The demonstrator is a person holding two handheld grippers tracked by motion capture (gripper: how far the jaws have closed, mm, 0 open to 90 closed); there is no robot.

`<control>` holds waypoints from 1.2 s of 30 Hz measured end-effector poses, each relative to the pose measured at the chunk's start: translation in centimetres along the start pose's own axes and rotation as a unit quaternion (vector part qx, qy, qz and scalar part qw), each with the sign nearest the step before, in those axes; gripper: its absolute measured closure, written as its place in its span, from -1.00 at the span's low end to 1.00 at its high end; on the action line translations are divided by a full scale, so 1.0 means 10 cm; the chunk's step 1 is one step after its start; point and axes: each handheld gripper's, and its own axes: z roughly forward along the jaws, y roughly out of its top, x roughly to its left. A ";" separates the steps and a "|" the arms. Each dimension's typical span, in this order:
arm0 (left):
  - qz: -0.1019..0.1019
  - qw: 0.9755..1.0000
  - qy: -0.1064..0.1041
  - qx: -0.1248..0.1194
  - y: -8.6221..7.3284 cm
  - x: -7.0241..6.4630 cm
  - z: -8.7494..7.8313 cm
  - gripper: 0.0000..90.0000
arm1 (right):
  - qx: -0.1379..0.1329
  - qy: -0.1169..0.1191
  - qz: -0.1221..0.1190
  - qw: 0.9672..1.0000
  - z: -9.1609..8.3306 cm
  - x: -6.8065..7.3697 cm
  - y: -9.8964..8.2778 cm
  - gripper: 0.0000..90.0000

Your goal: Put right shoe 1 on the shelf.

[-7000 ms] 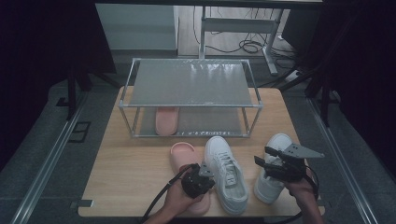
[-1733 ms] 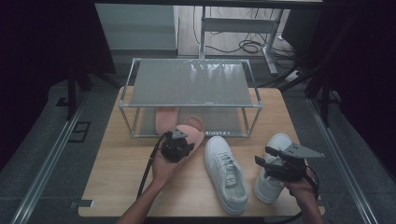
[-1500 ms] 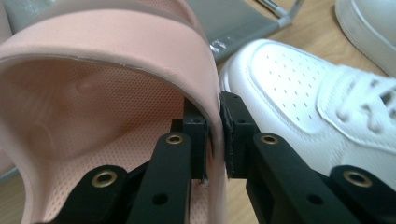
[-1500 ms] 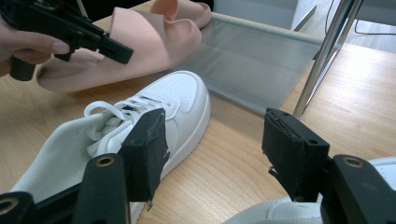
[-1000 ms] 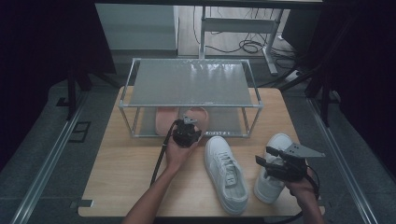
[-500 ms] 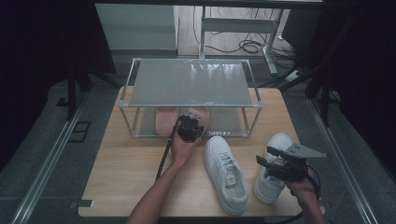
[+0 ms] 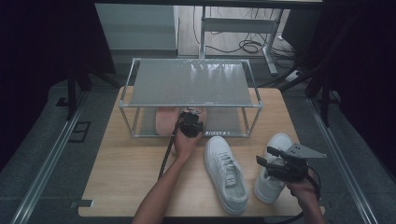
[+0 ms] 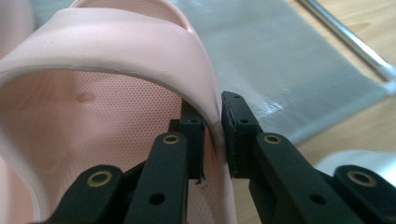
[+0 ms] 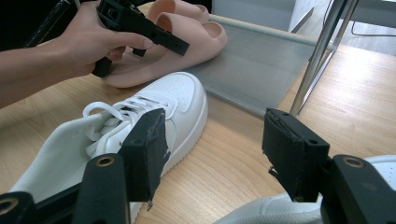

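Two black jaws of the left gripper (image 8: 212,135) pinch the pink slipper's (image 8: 93,93) strap wall at the rack's (image 7: 191,84) lower shelf, its heel cut off. Farther back, another slipper (image 7: 163,121) seems to lie, half hidden. Right gripper (image 9: 215,154) gapes empty.

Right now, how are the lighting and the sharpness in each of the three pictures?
High view: the table is evenly lit, the room around it is dark, and the rack top shows faint glare. Left gripper view: the jaws and the pink slipper are close and slightly soft; the mesh behind has a bright sheen. Right gripper view: bright, the near jaws a little blurred, the white shoe sharp.
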 end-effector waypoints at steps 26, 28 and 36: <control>0.036 0.997 -0.062 -0.007 -0.31 0.15 -0.69 0.65 | 0.001 0.001 -0.002 1.000 0.00 0.01 0.01 -0.10; 0.049 0.996 -0.068 -0.006 -0.36 0.17 -0.76 0.76 | 0.001 0.001 -0.001 1.000 0.00 0.01 0.01 -0.10; 0.081 0.992 -0.095 0.007 -0.59 0.26 -0.95 0.98 | 0.001 0.001 -0.001 1.000 0.01 0.02 0.00 -0.10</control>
